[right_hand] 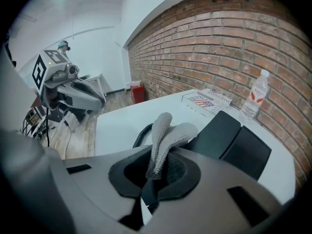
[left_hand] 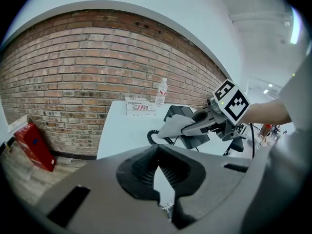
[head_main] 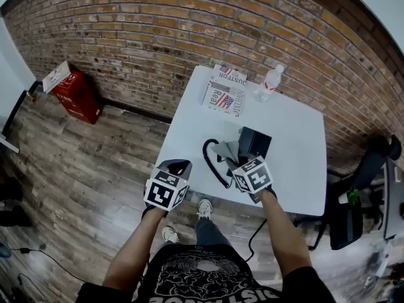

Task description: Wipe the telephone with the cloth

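A black telephone sits near the front of the white table, and its coiled cord loops out to the left. My right gripper is shut on a grey cloth. It holds the cloth against the telephone's left side. My left gripper hovers off the table's front left corner over the floor, its jaws shut on nothing. In the left gripper view the right gripper, the cloth and the telephone lie ahead.
At the table's back edge are a folded newspaper and a clear water bottle. A red box leans at the brick wall on the left. A black chair stands to the right of the table.
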Motion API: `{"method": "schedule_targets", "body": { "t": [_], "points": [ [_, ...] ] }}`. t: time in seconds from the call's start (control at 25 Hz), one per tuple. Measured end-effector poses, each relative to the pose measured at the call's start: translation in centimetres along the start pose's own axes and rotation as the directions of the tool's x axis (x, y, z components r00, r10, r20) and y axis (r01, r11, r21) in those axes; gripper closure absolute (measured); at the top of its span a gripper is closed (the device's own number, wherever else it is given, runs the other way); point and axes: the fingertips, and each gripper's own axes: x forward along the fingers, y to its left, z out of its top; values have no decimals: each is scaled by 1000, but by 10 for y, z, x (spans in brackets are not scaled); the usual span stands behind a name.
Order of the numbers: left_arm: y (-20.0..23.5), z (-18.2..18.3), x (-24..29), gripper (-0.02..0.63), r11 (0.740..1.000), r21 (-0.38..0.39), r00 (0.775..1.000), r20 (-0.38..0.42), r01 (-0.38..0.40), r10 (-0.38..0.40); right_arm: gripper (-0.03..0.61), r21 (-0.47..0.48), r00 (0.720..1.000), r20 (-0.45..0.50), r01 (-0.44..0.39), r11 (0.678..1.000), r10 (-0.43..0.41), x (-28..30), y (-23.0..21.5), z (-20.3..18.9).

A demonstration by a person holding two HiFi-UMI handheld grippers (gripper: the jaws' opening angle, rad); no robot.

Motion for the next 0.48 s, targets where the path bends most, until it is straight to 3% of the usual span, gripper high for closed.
{"method": "schedule_targets", "body": {
  "t": [0.48],
  "points": [
    [-14,-21,-16,607,999,30,999,-21,29,-28,568,54,1000,6,9,999,-9,-2,29,-24]
  ]
}}
